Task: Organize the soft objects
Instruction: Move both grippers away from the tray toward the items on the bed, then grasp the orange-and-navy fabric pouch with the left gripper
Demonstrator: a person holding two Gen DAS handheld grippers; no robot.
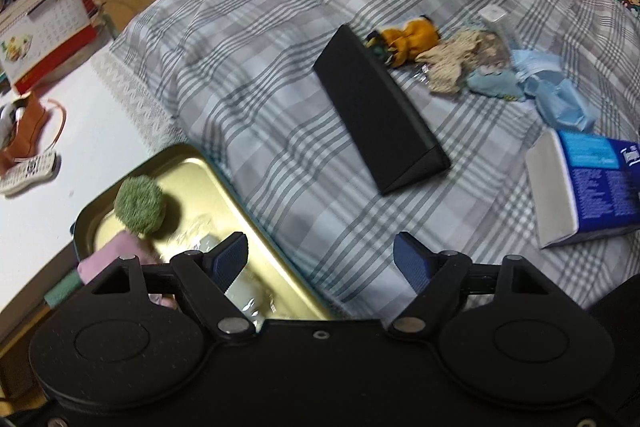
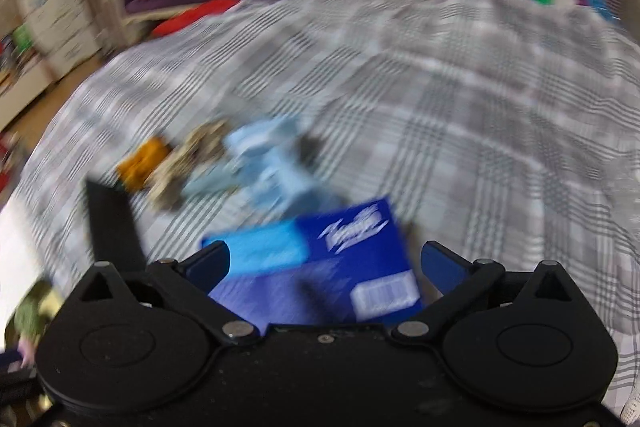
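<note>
A gold tray (image 1: 192, 163) at the bed's near left edge holds a green fuzzy ball (image 1: 138, 205), a pink cloth (image 1: 116, 255) and a clear-wrapped white item (image 1: 248, 295). My left gripper (image 1: 320, 255) hangs open over the tray's right rim with nothing between its fingers. Farther out on the plaid cover (image 1: 260, 47) lie an orange cloth (image 1: 408, 39), a beige cloth (image 1: 452, 63) and light blue cloths (image 1: 560, 99). The right wrist view is blurred. My right gripper (image 2: 326, 261) stands wide open above a blue tissue pack (image 2: 340, 259), and its pads are not pressing on the pack.
A long black box (image 1: 380, 111) lies slanted mid-bed, left of the cloths. A small white box (image 1: 494, 17) stands behind them. A white surface (image 1: 60, 219) to the left carries a remote (image 1: 28, 171), a brown bag (image 1: 24, 123) and a desk calendar (image 1: 44, 27).
</note>
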